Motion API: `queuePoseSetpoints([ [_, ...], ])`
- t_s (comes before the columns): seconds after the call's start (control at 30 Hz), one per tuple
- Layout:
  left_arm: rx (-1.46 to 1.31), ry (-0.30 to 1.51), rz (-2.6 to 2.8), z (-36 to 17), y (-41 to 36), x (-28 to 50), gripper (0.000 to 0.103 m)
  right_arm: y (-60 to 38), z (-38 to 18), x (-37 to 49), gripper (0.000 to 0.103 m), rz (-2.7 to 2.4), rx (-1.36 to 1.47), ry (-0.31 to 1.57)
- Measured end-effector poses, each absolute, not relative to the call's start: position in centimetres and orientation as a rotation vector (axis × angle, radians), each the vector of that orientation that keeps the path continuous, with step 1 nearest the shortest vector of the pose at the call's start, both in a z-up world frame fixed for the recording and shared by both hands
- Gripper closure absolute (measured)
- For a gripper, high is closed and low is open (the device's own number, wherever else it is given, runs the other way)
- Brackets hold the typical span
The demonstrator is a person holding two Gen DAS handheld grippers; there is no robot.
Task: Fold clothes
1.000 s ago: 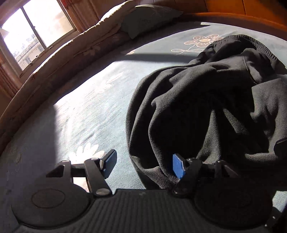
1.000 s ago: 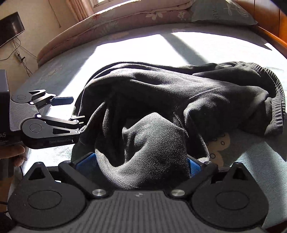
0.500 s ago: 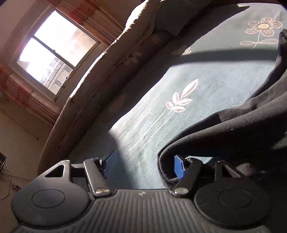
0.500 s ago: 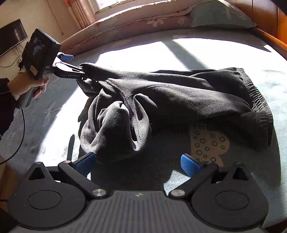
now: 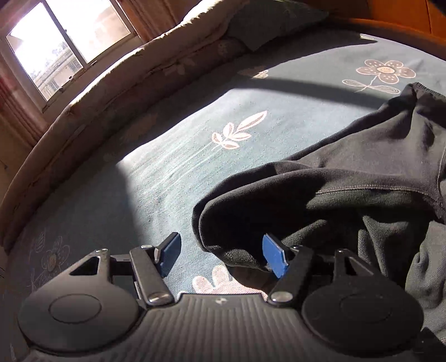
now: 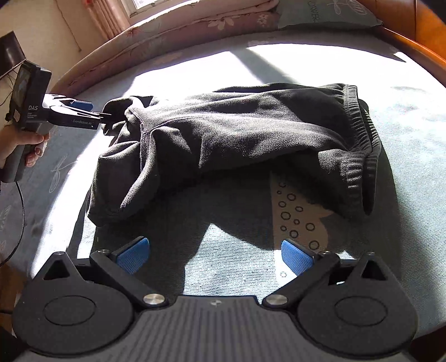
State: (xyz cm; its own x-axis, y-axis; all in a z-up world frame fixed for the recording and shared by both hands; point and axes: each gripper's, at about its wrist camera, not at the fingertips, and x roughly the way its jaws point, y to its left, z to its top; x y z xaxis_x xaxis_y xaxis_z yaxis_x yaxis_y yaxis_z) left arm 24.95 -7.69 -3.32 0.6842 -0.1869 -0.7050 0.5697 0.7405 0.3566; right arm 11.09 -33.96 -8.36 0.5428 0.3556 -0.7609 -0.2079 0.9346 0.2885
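Lying across the sunlit bed [image 6: 278,64], the black garment [image 6: 237,139] is being stretched toward nine o'clock by the left gripper [image 5: 220,254], seemingly snagging rather than pinching its corner, while the right gripper [image 6: 214,254] is hovering spread and empty at six o'clock.

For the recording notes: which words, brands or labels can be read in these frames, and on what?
"DAS": side of the left gripper body.
"GenRobot.AI": on its finger arm.
"OWER": cut-off print on the pillow.
Small lines under "DAS": too small to read.
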Motion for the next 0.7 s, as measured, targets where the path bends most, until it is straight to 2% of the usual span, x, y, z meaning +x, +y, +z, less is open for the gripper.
queuePoseSetpoints([
  [0.23,0.455,0.736,-0.644,-3.2,-5.0,17.7,0.034,-33.5,-10.8,11.7,0.000,0.309,0.166,0.967],
  [0.43,0.521,0.691,-0.807,-4.8,-6.4,12.3,0.032,-32.5,-11.4,10.9,0.000,0.294,0.081,0.929],
  [0.6,0.596,0.741,-0.811,-7.5,-7.9,11.1,0.032,-30.9,-11.7,10.4,0.000,0.293,-0.081,0.928],
  [0.7,0.584,0.804,-0.804,-8.3,-8.3,11.6,0.032,-31.0,-11.3,10.2,0.000,0.289,-0.065,0.937],
])
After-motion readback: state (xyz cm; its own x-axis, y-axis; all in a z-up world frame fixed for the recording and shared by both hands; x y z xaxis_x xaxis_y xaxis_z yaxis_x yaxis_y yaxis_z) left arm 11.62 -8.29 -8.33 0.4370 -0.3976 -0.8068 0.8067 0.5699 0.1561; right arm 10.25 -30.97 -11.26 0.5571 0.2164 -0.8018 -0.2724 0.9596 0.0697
